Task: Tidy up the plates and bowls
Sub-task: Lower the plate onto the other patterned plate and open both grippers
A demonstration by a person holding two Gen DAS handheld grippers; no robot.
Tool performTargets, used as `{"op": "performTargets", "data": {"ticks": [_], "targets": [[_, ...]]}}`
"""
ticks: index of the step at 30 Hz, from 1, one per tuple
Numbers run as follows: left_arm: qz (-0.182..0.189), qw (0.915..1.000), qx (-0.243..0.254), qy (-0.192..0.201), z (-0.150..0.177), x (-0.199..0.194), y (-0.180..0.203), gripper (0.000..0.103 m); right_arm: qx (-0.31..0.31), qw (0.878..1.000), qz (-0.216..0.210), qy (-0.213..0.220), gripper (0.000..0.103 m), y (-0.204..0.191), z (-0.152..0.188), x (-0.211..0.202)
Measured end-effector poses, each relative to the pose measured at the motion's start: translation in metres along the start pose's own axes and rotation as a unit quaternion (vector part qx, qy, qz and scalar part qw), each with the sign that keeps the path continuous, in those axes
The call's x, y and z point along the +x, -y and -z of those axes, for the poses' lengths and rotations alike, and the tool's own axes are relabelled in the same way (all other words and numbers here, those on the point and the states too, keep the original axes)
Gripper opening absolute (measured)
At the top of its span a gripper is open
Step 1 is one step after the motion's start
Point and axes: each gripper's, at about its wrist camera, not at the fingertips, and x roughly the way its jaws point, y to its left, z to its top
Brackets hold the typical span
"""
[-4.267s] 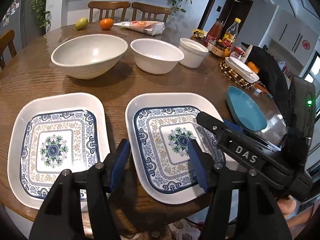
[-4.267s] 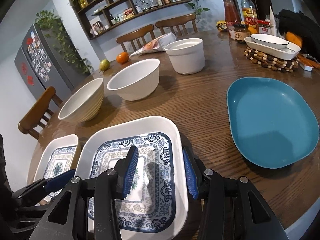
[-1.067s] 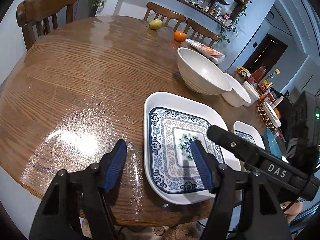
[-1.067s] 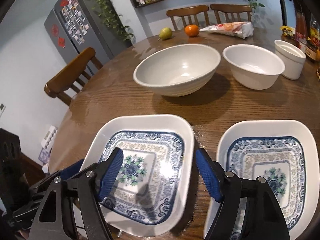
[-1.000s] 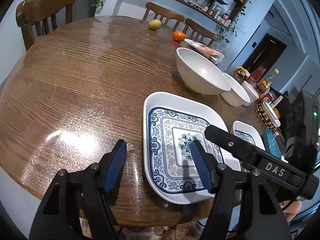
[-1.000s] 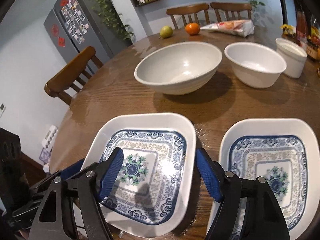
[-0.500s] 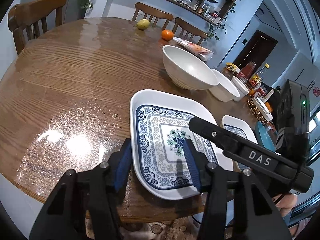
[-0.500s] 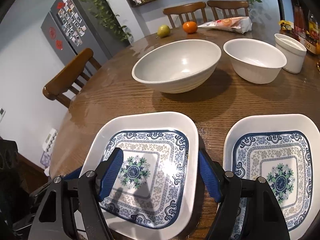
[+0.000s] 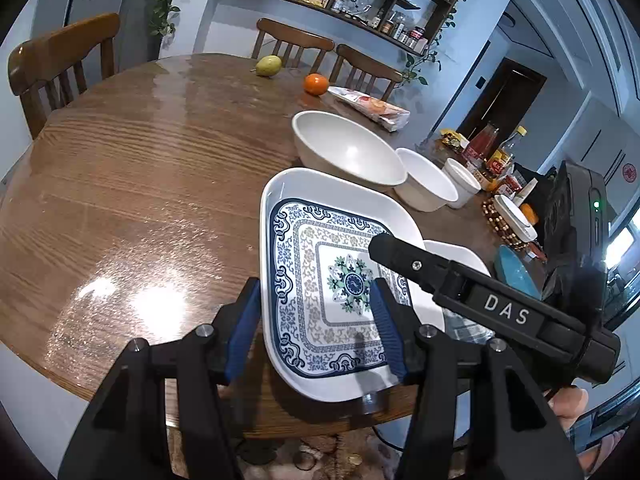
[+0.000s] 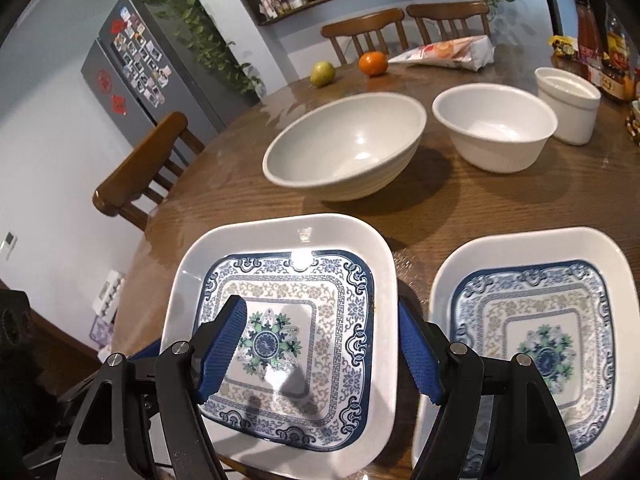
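Left wrist view shows the left claw (image 9: 316, 322) on the left side of the near patterned plate (image 9: 320, 264), one pad under its edge and one on top. It has just been squeezing in and now grips the plate, which looks tipped up off the table (image 9: 132, 184). The right claw (image 10: 320, 344) stays wide around the plate's right edge, pinching nothing. The other plate (image 10: 532, 320) lies just to the right.

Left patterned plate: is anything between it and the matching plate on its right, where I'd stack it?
Yes. The right claw is open astride the left patterned plate's right rim, its outer finger in the gap before the matching plate. Nothing else stands between them.
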Motion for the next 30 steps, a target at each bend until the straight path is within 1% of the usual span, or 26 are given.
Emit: {"op": "performTargets", "data": {"ticks": [6, 10, 14, 18, 24, 30], "targets": [[0.013, 0.9999, 0.011, 0.0, -0.004, -0.001, 0.015, 0.053, 0.008, 1.0, 0.001, 0.024, 0.077, 0.004, -0.005, -0.019], [0.032, 0.9992, 0.024, -0.007, -0.006, 0.002, 0.032, 0.053, 0.011, 0.999, 0.01, 0.046, 0.077, 0.011, -0.007, -0.035], [0.057, 0.9977, 0.03, -0.021, -0.005, 0.008, 0.047, 0.053, 0.012, 0.997, 0.029, 0.065, 0.077, 0.02, -0.008, -0.052], [0.075, 0.9954, 0.049, -0.035, -0.002, 0.016, 0.07, 0.053, 0.03, 0.995, 0.048, 0.08, 0.077, 0.037, -0.008, -0.066], [0.084, 0.9924, 0.07, -0.057, 0.003, 0.034, 0.097, 0.053, 0.06, 0.992, 0.07, 0.09, 0.077, 0.067, -0.002, -0.081], [0.09, 0.9885, 0.083, -0.089, 0.009, 0.053, 0.112, 0.053, 0.078, 0.988, 0.09, 0.094, 0.077, 0.09, 0.002, -0.088]]}}
